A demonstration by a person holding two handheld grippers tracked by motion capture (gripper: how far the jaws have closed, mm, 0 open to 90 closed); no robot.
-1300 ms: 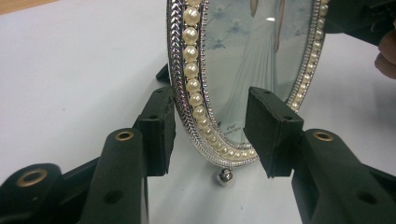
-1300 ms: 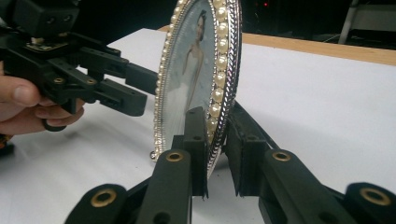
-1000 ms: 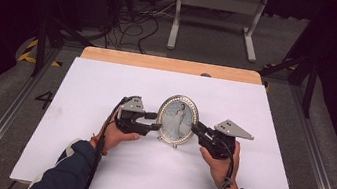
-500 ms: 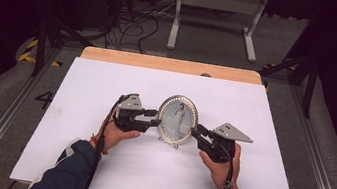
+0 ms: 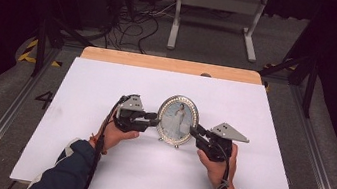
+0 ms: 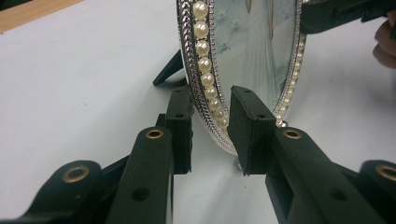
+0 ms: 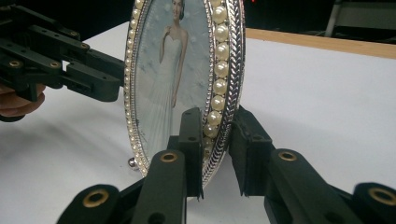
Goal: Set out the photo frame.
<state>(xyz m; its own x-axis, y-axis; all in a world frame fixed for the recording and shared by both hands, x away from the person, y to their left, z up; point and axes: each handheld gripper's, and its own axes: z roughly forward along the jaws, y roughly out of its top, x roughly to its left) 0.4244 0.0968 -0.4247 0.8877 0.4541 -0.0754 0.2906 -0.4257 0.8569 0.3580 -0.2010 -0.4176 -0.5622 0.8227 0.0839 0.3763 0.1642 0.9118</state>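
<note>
I see an oval picture frame [image 5: 177,121] standing upright on the white table [image 5: 107,85], right between my two grippers. It has a silver rim with a ring of little pearls, and the photo inside shows a person in a long white dress.

My left gripper [image 5: 151,119] reaches in to the frame's left edge. In the left gripper view, its two black jaws sit one on each side of the rim [image 6: 212,100], low down on the frame. The jaws are narrow, set close around the rim. I see a small gap at each jaw, so I cannot tell if they squeeze it.

My right gripper [image 5: 196,131] reaches in to the frame's right edge. In the right gripper view, its jaws also sit one in front of the rim and one behind it, low down. The front jaw looks to touch the pearls [image 7: 218,84]. I cannot tell if the back jaw presses.

A dark leg [image 6: 169,69] props the frame up from behind. A small round foot [image 7: 132,162] rests on the table under the frame.
</note>
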